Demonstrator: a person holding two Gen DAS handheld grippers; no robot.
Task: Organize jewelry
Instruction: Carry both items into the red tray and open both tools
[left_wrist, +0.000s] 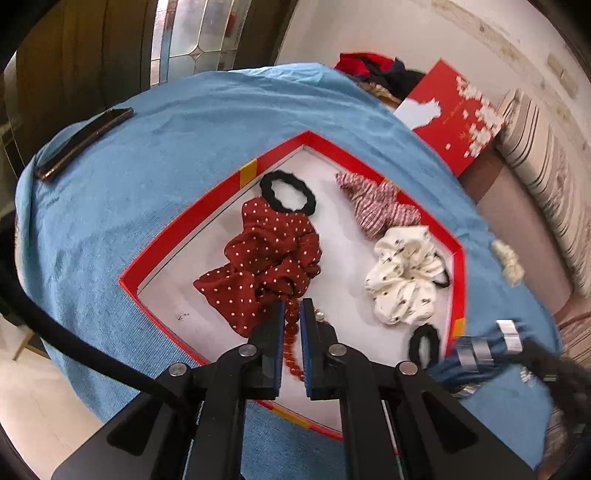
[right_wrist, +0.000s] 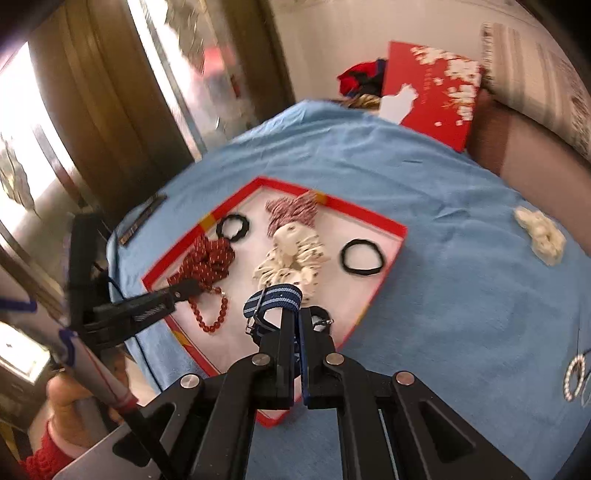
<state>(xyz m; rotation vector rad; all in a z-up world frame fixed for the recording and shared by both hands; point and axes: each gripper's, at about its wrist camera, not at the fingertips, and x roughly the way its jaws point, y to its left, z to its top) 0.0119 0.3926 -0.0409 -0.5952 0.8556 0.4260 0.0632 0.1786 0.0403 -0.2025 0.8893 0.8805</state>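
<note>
A red-rimmed white tray (left_wrist: 177, 229) (right_wrist: 373, 218) lies on a blue cloth. In it lie a red polka-dot scrunchie (left_wrist: 266, 258) (right_wrist: 210, 258), a striped scrunchie (left_wrist: 376, 206) (right_wrist: 291, 210), a cream scrunchie (left_wrist: 406, 273) (right_wrist: 291, 258), black hair ties (left_wrist: 288, 192) (right_wrist: 362, 258) and a red bead bracelet (left_wrist: 290, 332) (right_wrist: 210, 314). My left gripper (left_wrist: 292, 314) (right_wrist: 184, 290) is shut on the bead bracelet at the tray's near corner. My right gripper (right_wrist: 295, 317) is shut on a blue striped watch strap (right_wrist: 273, 299) (left_wrist: 476, 354), held just above the tray.
A cream scrunchie (left_wrist: 509, 262) (right_wrist: 541, 236) and a beaded ring (right_wrist: 574, 376) lie on the cloth right of the tray. A dark phone (left_wrist: 81, 144) (right_wrist: 142, 218) lies at the cloth's far left. A red box lid (left_wrist: 450, 114) (right_wrist: 432, 92) stands behind.
</note>
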